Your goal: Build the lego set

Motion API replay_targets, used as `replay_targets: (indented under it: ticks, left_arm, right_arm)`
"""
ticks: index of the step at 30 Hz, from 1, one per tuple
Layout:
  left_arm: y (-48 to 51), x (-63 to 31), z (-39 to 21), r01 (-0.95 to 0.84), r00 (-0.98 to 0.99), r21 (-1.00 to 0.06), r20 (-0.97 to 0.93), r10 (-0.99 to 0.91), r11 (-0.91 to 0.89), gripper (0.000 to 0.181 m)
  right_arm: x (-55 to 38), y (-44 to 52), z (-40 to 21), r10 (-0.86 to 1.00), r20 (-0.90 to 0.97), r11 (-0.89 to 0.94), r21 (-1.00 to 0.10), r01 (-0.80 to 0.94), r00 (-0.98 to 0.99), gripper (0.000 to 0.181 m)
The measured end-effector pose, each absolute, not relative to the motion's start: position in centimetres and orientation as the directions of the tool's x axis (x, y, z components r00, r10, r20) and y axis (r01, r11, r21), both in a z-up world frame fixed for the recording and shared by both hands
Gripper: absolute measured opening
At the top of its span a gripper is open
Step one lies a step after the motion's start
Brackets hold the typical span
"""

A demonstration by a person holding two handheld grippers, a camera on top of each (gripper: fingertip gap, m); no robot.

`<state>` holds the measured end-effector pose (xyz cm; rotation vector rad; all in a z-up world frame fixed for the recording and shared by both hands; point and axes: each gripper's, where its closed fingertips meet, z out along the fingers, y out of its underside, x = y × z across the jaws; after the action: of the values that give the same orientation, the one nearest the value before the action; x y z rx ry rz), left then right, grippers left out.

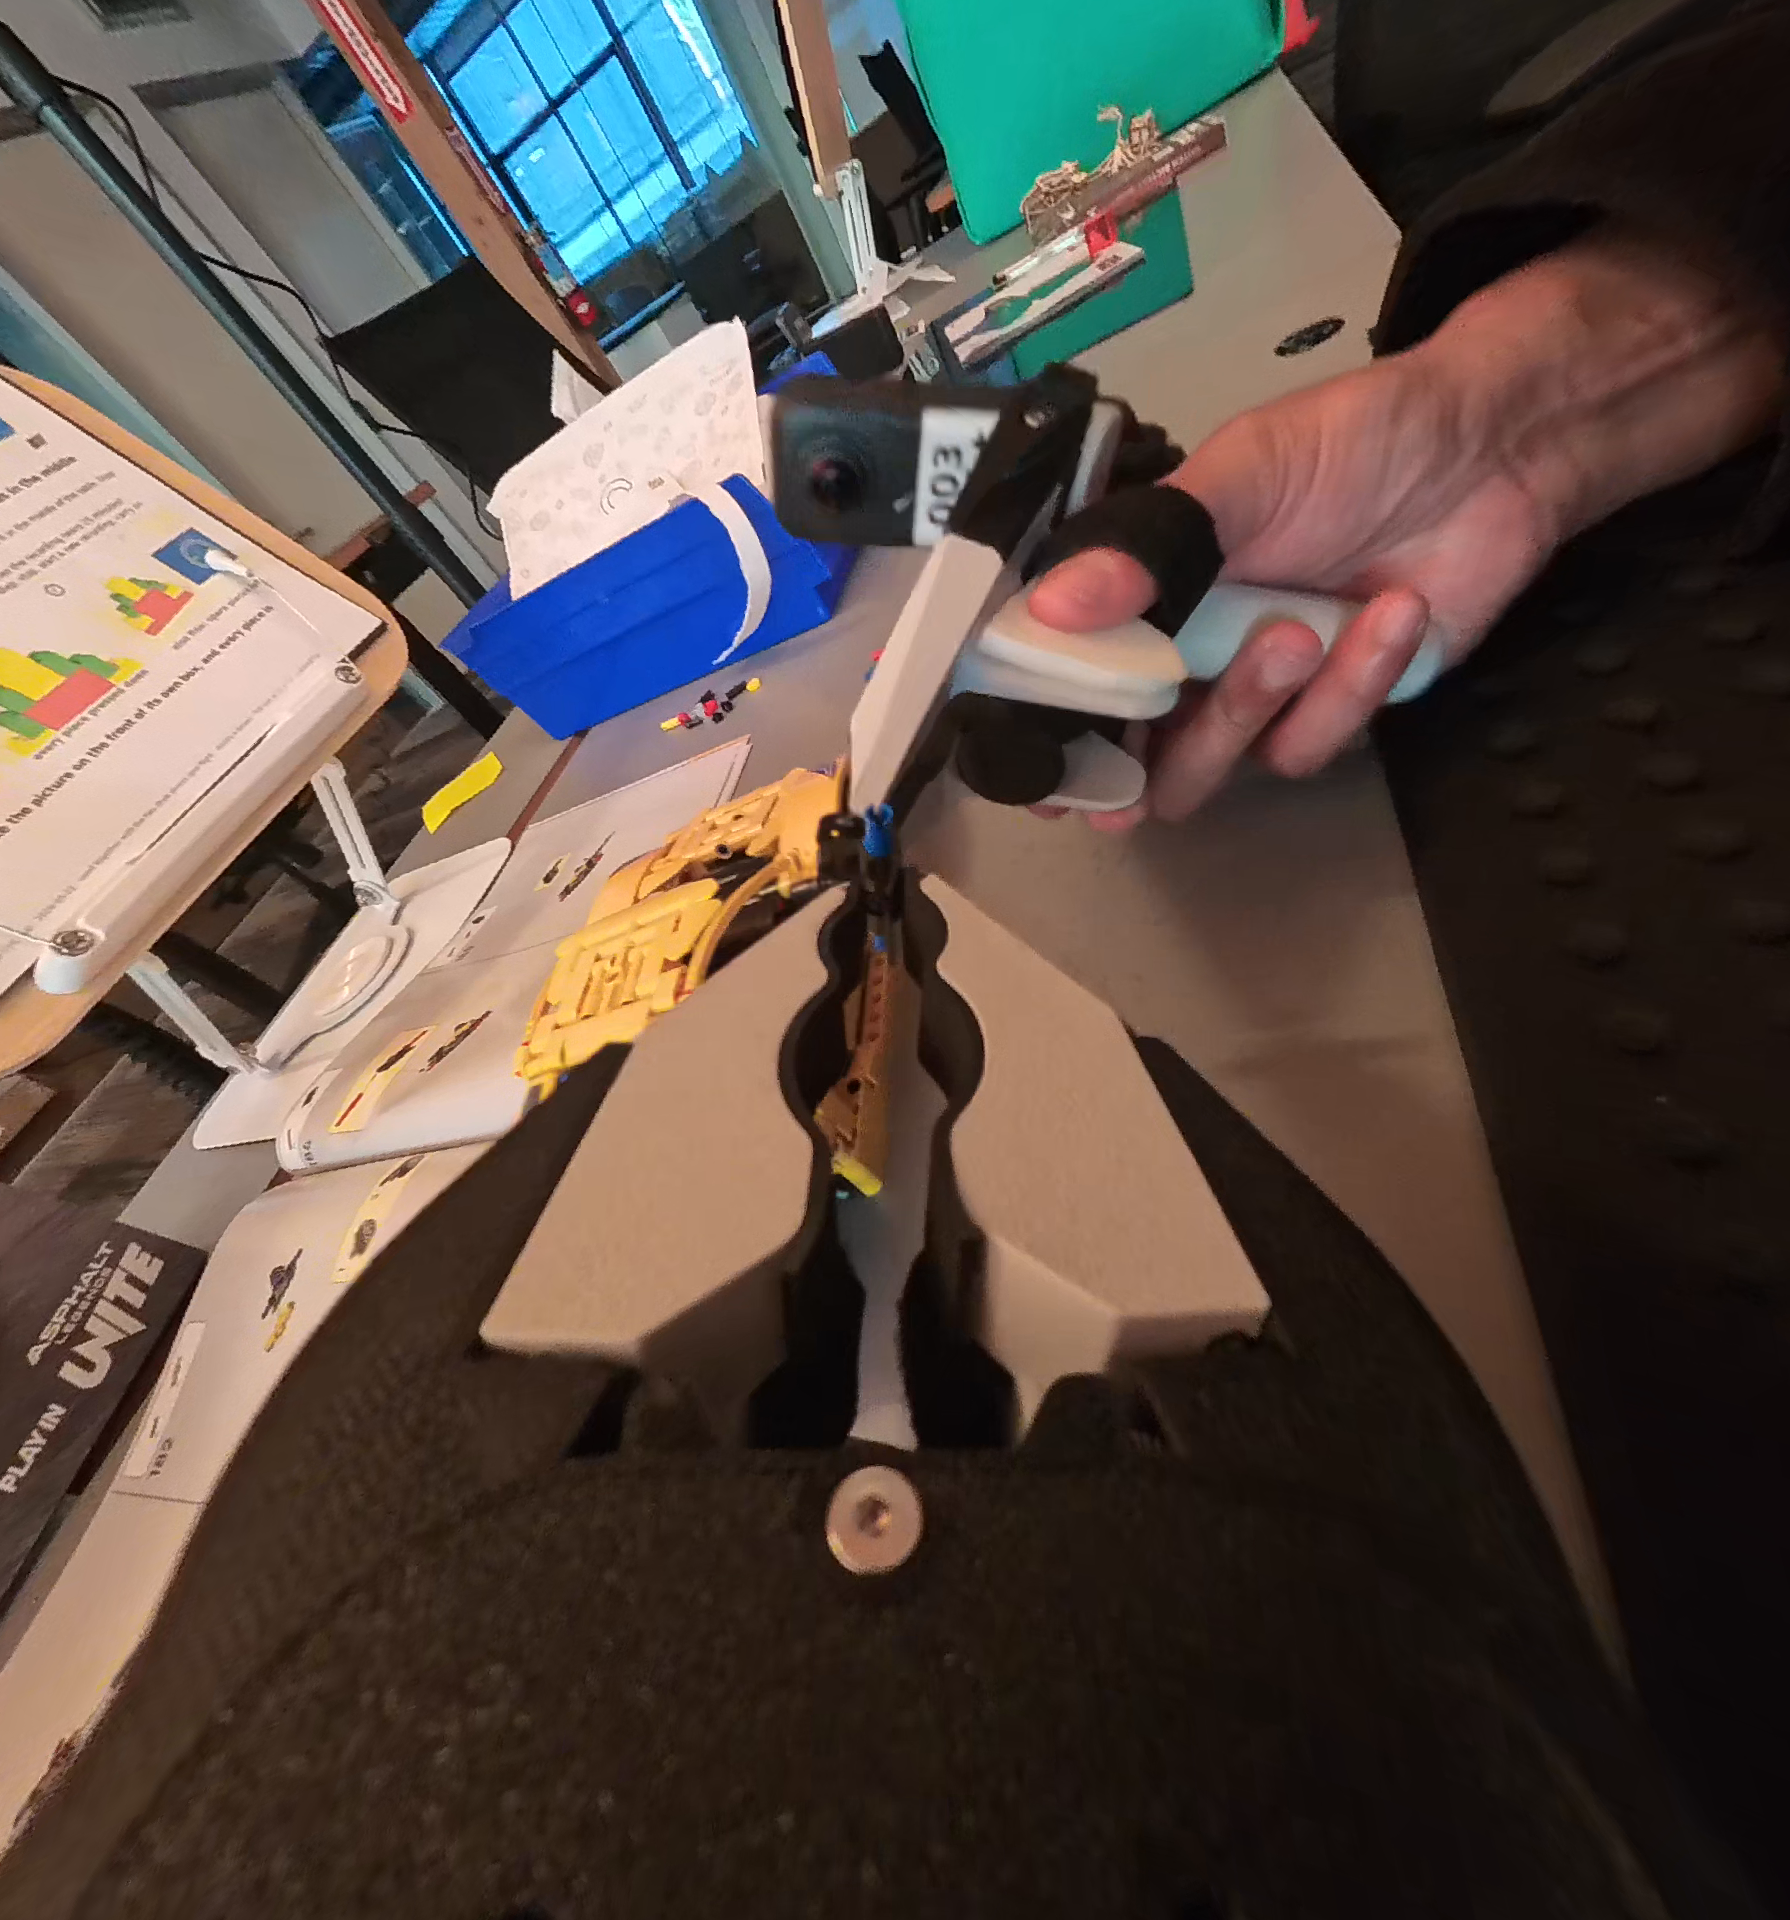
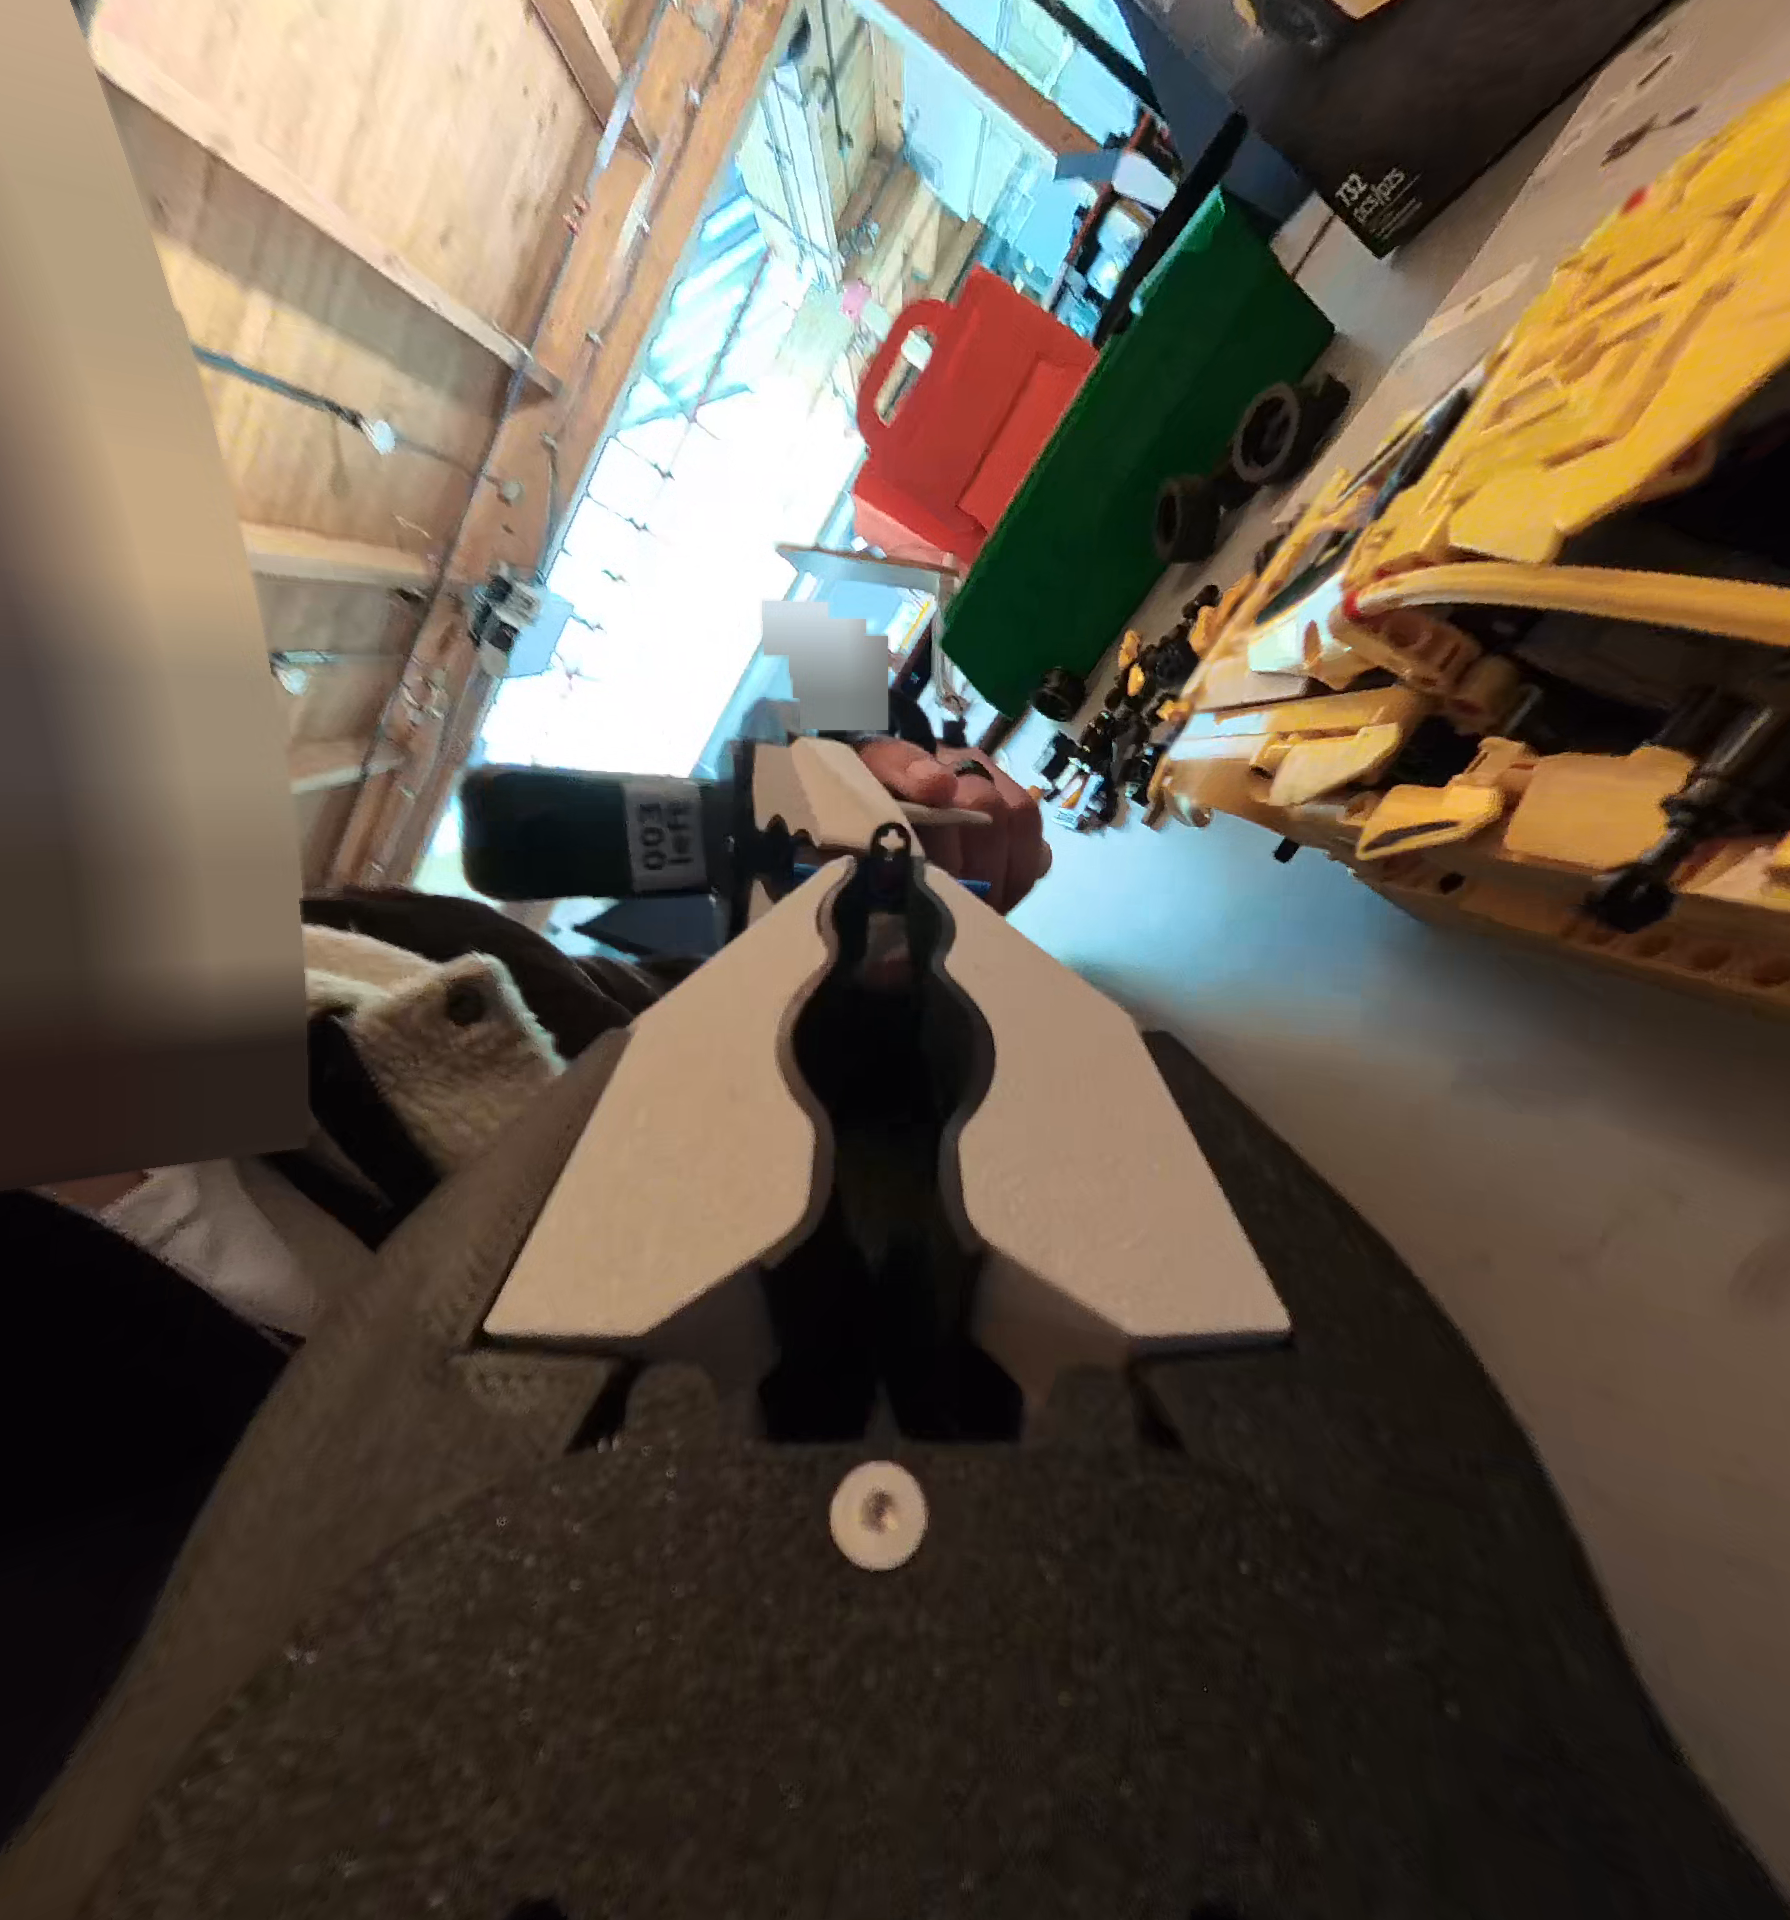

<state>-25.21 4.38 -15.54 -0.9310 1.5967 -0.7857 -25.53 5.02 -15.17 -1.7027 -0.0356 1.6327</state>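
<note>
Left gripper [image 1: 875,883]: jaws nearly closed on a tan beam [image 1: 863,1049], held lengthwise in the slot, a yellow piece at its near end and a blue pin at the tip. Right gripper [image 2: 886,862]: jaws narrow, pinching a small black pin [image 2: 888,840]; in the left wrist view its fingertip meets the beam's tip at the blue pin. Car [image 1: 652,935]: yellow, part-built, lying on open manual pages [image 1: 434,1049] just beyond and left of the beam. Loose parts [image 1: 709,707]: small scatter near the blue bin [image 1: 642,623]. Tyres [image 2: 1275,426]: dark, by a green bag [image 2: 1109,468]. Risks, as judged: pin skewed at the hole, so a push could lever the beam round in its slot or flick the pin off the table; the grip on so small a pin looks slight. Room: table [image 1: 1234,935] bare to the right of the grippers, its edge close on that side; the car, manual and instruction stand [image 1: 143,665] crowd the left.
</note>
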Motion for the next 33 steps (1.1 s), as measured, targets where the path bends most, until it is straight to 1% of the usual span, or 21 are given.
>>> replay_targets:
  ticks: [3,6,8,11,15,17,20,22,25,28,29,31,33]
  left_arm:
    - [4.1,-25.1,-16.7,-0.213,-0.148,-0.825,-0.502,-0.852,0.523,0.005]
    - [3.7,-25.0,-17.7,-0.246,-0.186,-0.794,-0.523,-0.831,0.555,0.005]
    - [3.5,-25.0,-18.5,-0.274,-0.21,-0.756,-0.556,-0.804,0.595,0.005]
    - [3.0,-24.9,-18.8,-0.268,-0.229,-0.739,-0.575,-0.786,0.619,0.005]
    - [2.3,-25.0,-18.1,-0.221,-0.239,-0.753,-0.574,-0.783,0.62,0.005]
    - [2.4,-25.0,-17.8,-0.218,-0.227,-0.762,-0.568,-0.791,0.61,0.005]
    - [2.4,-25.0,-17.6,-0.212,-0.221,-0.773,-0.558,-0.8,0.598,0.005]
    - [2.8,-25.0,-17.1,-0.205,-0.194,-0.784,-0.554,-0.809,0.586,0.006]
    - [3.0,-25.1,-15.7,-0.148,-0.169,-0.852,-0.478,-0.862,0.501,0.006]
    - [2.7,-25.4,-14.2,-0.07,-0.201,-0.945,-0.3,-0.933,0.319,0.008]
    - [2.8,-25.6,-13.4,-0.037,-0.219,-0.972,-0.218,-0.951,0.232,0.008]
    - [3.4,-25.9,-12.3,-0.012,-0.262,-1.0,-0.021,-0.965,0.025,0.011]
    - [4.1,-25.9,-12.2,-0.039,-0.314,-0.981,0.195,-0.929,-0.192,0.017]
  right_arm:
    - [-25.4,4.7,-16.3,0.535,-0.792,-0.708,-0.61,-0.356,0.294,0.006]
    - [-25.3,4.3,-17.5,0.556,-0.735,-0.703,-0.665,-0.252,0.388,0.006]
    - [-25.2,4.1,-18.5,0.571,-0.682,-0.694,-0.698,-0.175,0.457,0.006]
    - [-25.2,3.7,-18.7,0.572,-0.7,-0.714,-0.681,-0.161,0.426,0.006]
    - [-25.6,2.9,-17.8,0.565,-0.779,-0.763,-0.618,-0.187,0.271,0.006]
    - [-25.5,3.1,-17.5,0.575,-0.774,-0.75,-0.628,-0.206,0.267,0.006]
    - [-25.6,3.2,-17.3,0.562,-0.795,-0.762,-0.605,-0.229,0.231,0.006]
    - [-25.5,3.5,-16.8,0.572,-0.789,-0.743,-0.614,-0.265,0.225,0.006]
    - [-25.5,3.6,-15.5,0.583,-0.797,-0.736,-0.6,-0.314,0.156,0.006]
    - [-25.3,3.2,-14.0,0.621,-0.779,-0.716,-0.61,-0.339,0.089,0.005]
    - [-25.1,3.1,-13.3,0.659,-0.746,-0.678,-0.643,-0.355,0.093,0.005]
    - [-24.6,3.0,-12.4,0.753,-0.623,-0.54,-0.768,-0.345,0.21,0.005]
    - [-24.6,2.8,-11.8,0.833,-0.432,-0.346,-0.895,-0.282,0.347,0.005]
